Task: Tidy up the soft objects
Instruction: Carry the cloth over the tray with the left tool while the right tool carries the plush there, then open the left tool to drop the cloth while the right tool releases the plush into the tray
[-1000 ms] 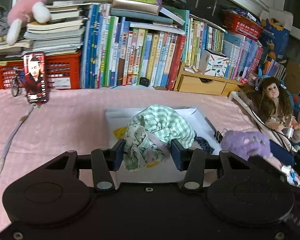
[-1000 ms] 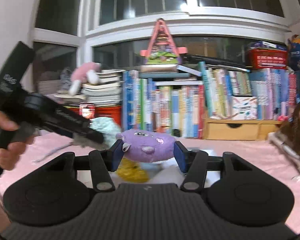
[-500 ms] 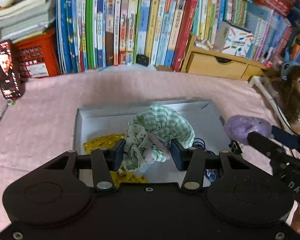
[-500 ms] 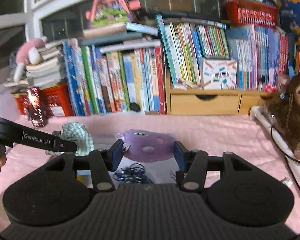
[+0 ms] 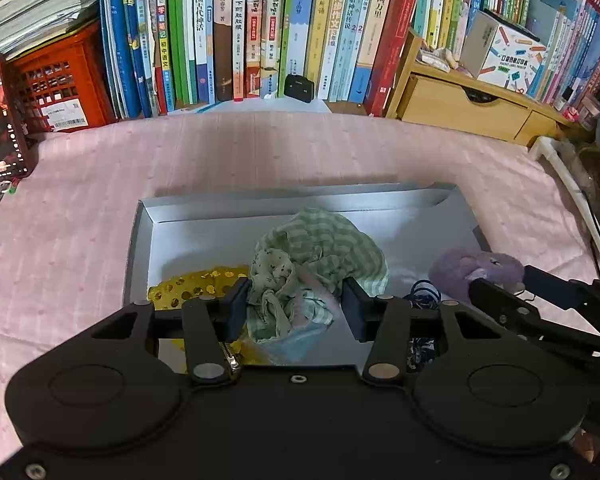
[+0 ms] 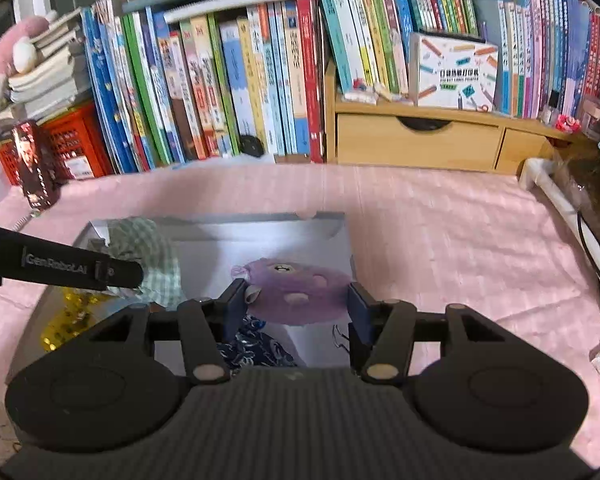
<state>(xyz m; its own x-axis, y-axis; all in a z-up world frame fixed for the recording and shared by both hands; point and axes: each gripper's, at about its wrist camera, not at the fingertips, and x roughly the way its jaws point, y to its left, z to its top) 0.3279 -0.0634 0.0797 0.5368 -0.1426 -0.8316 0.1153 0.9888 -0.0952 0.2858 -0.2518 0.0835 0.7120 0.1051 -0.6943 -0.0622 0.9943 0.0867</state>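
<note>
Purple and fuzzy, the round plush toy (image 6: pixel 296 292) sits squeezed between the two black fingers of the right gripper (image 6: pixel 296 304). It hangs just over the right part of the shallow white cardboard box (image 5: pixel 220 220) on the pink bedspread (image 5: pixel 80 220). The toy looks very light and squashy. It will not break, and its fur should not slip. A hold across its fat middle, like this one, looks best, because a pinch on the edge might let it flop and roll.

The left gripper (image 5: pixel 296 308) is closed on a crumpled bundle of green checked cloth (image 5: pixel 324 252). The bundle is over the middle of the same box. The cloth is soft and floppy, with no shape of its own. Loose corners hang down below the fingers, so a grab on the thick bunched part looks safer than a grab on a thin edge.

Already lying in the box are a gold sequin cloth (image 5: pixel 196 288) at the left and a dark blue hair tie (image 5: pixel 424 294) near the right. I think both soft things only need to be let go so they drop into the box. The drop is no worry, since nothing here is hard or heavy.
</note>
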